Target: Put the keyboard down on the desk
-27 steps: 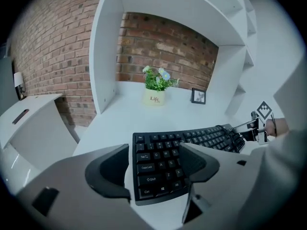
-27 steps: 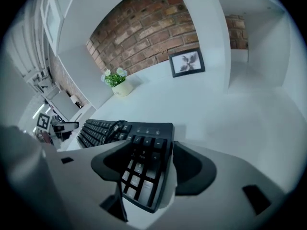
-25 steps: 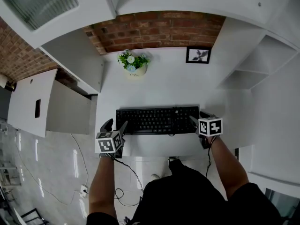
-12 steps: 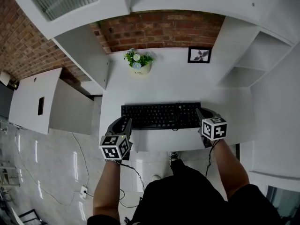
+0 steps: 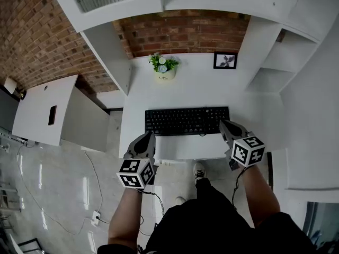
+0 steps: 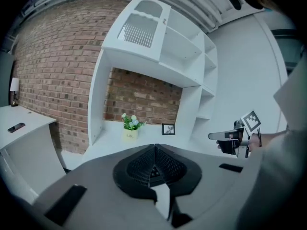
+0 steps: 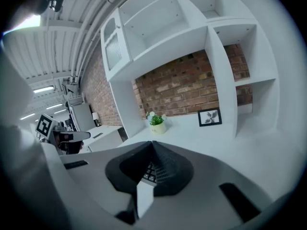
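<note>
The white desk (image 5: 196, 89) below the brick wall (image 5: 180, 33) carries the keyboard (image 5: 186, 120) flat, square to its front edge, so it looks delivered. Your left gripper (image 5: 150, 136), at its 7 o'clock, has just closed on nothing. Your right gripper (image 5: 223, 125), at 4 o'clock, is pressed together, empty too.

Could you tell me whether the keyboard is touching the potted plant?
Apart. The head view shows a wide strip of bare desk between the keyboard and the potted plant.
</note>
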